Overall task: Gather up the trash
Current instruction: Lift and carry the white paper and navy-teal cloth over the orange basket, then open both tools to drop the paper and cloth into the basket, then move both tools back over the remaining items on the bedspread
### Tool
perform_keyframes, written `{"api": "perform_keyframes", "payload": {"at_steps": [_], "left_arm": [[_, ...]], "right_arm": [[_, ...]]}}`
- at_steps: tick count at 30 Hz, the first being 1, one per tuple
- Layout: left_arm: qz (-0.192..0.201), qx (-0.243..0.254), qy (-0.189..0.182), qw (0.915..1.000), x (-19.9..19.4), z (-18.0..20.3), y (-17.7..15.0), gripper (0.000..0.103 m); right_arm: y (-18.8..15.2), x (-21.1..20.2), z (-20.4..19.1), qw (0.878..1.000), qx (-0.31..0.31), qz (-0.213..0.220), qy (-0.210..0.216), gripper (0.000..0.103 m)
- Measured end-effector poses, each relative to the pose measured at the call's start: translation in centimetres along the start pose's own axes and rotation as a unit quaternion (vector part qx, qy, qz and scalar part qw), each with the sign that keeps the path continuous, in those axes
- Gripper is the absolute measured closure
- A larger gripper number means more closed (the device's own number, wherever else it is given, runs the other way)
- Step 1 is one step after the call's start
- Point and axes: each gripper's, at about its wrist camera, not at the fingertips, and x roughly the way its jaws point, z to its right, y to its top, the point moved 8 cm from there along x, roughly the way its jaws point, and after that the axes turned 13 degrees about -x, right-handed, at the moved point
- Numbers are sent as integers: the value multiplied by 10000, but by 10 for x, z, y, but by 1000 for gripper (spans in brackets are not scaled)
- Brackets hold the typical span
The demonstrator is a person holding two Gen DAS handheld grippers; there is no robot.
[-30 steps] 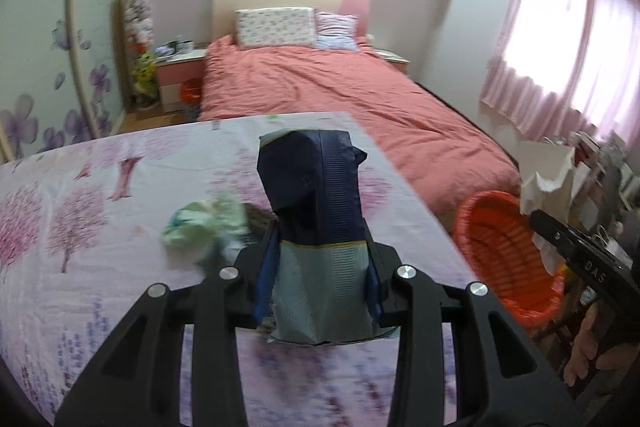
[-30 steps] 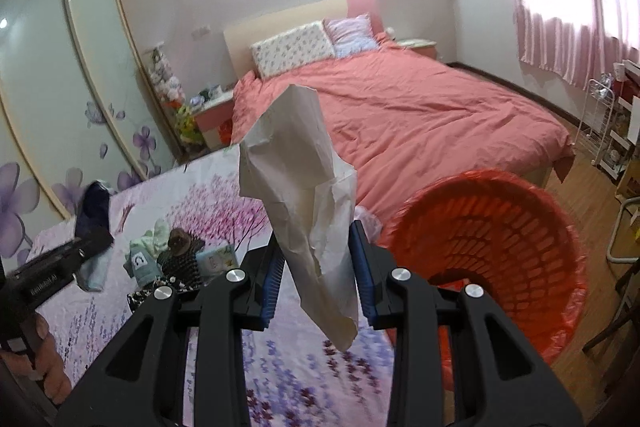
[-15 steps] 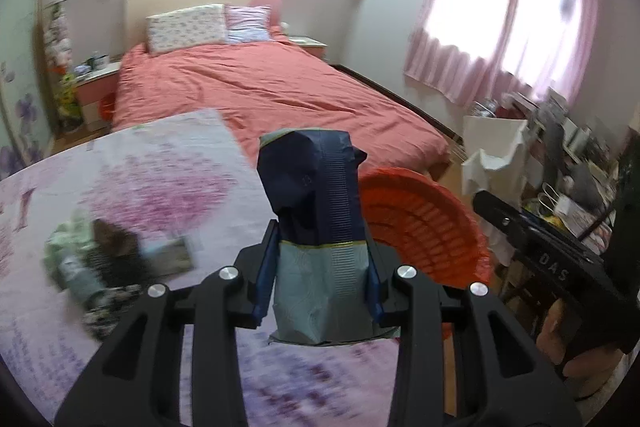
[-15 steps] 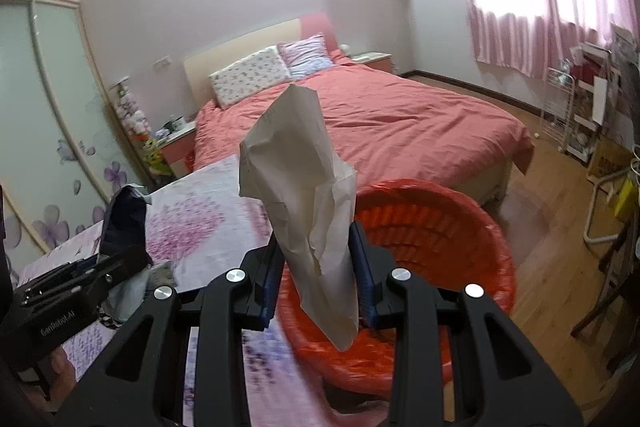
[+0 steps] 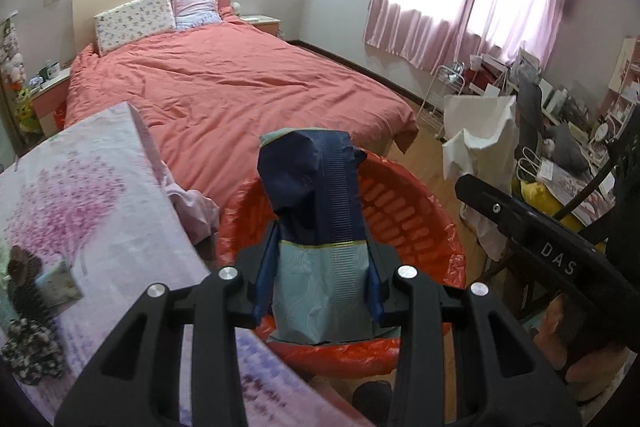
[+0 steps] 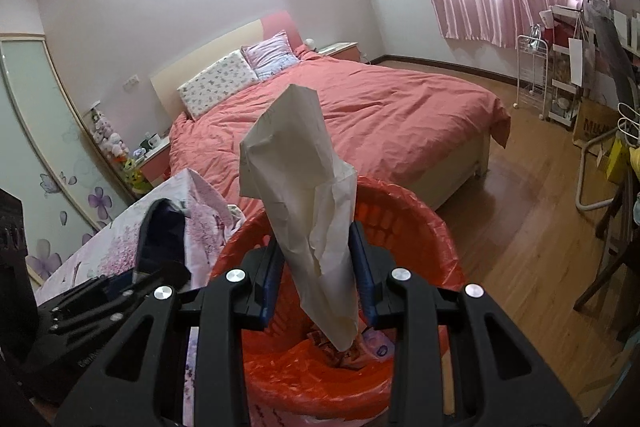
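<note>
My left gripper (image 5: 318,279) is shut on a navy and teal packet (image 5: 316,223) and holds it over the near rim of the orange trash basket (image 5: 404,223). My right gripper (image 6: 318,283) is shut on a crumpled white paper bag (image 6: 302,187) and holds it above the same basket (image 6: 420,251), which has some wrappers at its bottom. The left gripper with its packet shows at the left of the right wrist view (image 6: 160,247). The right gripper and its white bag (image 5: 480,135) show at the right of the left wrist view.
A table with a floral cloth (image 5: 80,203) stands left of the basket, with more trash (image 5: 32,291) on it. A bed with a coral cover (image 5: 224,83) lies behind. A cluttered desk and racks (image 5: 560,115) stand at the right by the window.
Both grippers have swung right from the table to over the orange basket, each keeping its hold. The basket now sits directly under them.
</note>
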Motion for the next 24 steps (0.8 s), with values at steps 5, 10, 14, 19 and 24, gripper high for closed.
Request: {"api": "perform_keyframes", "payload": {"at_steps": [5,10,14,19,24], "left_arm": [[-147,-30,102,9998,22,1,-2,61],[-227,-123,278,9993,34,-13,-4,48],[-240,-271,454,9983,30,-35,-4,45],[-169,-382,703,9967,16,-63,-4,41],[-61,-429,950,9945,-7,-90,-10,37]], "right_arm": [[0,10,10,10000,59,-10,41,64],[-4,15,14,9998,158,-55,75,46],[-8,17,15,9998,140,-118,45,41],[-14,15,12,9997,104,-218,-19,41],[-13,10,-2,9997,-60,-232,-39,41]]}}
